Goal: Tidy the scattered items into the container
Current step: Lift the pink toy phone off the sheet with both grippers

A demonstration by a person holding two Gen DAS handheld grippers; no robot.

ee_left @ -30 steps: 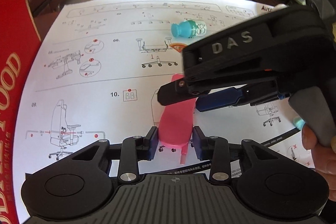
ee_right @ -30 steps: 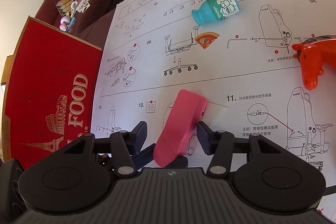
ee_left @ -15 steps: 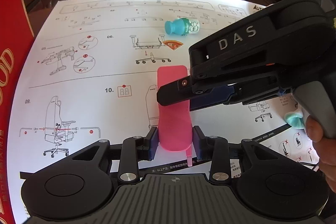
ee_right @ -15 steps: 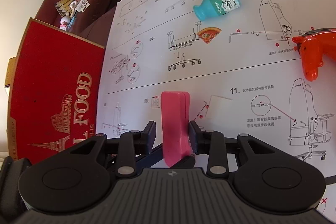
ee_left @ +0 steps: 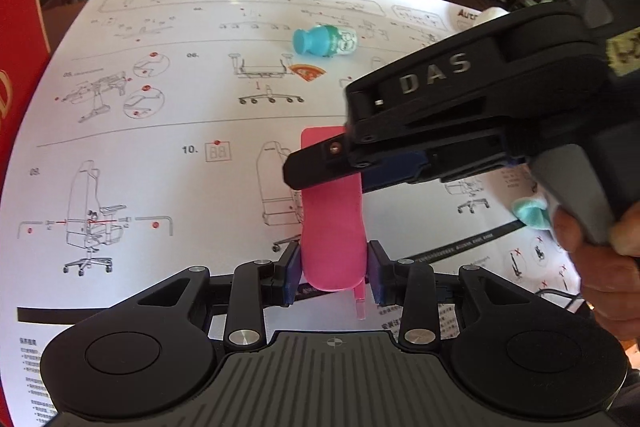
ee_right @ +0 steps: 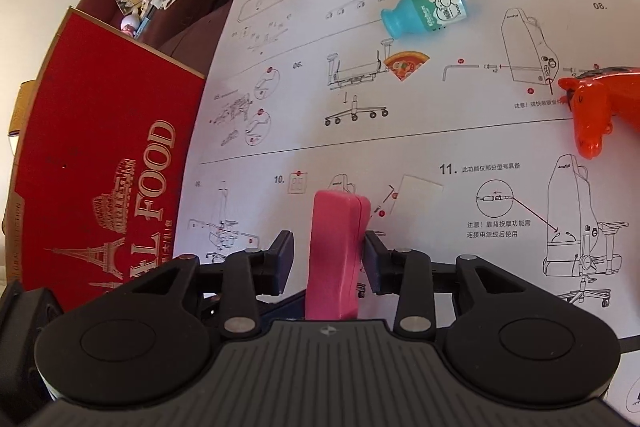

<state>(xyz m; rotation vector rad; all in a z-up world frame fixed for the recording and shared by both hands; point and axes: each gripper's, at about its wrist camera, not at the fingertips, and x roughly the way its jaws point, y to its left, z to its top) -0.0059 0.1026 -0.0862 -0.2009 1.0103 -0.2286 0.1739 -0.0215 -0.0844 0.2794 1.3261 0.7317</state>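
Note:
A pink oblong toy (ee_left: 332,227) with a thin pink stick at its near end is clamped between the pads of my left gripper (ee_left: 332,267), just above the printed sheet. My right gripper (ee_left: 340,167) reaches in from the right around the toy's far end. In the right wrist view the pink toy (ee_right: 336,251) stands edge-on inside the right gripper (ee_right: 328,255). That gripper's jaws are opening: the right pad touches the toy and the left pad stands off it. The red cardboard box (ee_right: 100,167) marked FOOD stands at the left.
A teal bottle (ee_right: 424,9) lies on its side on the instruction sheet (ee_right: 440,131). Near it are a toy pizza slice (ee_right: 406,65) and, at the right edge, an orange toy (ee_right: 592,107). A hand (ee_left: 600,251) holds the right gripper. A cluttered sofa sits beyond the sheet.
The right gripper's jaws narrowed around the pink toy, which turned from slanted to edge-on between them; its left pad has since drawn off slightly. The left gripper kept its grip.

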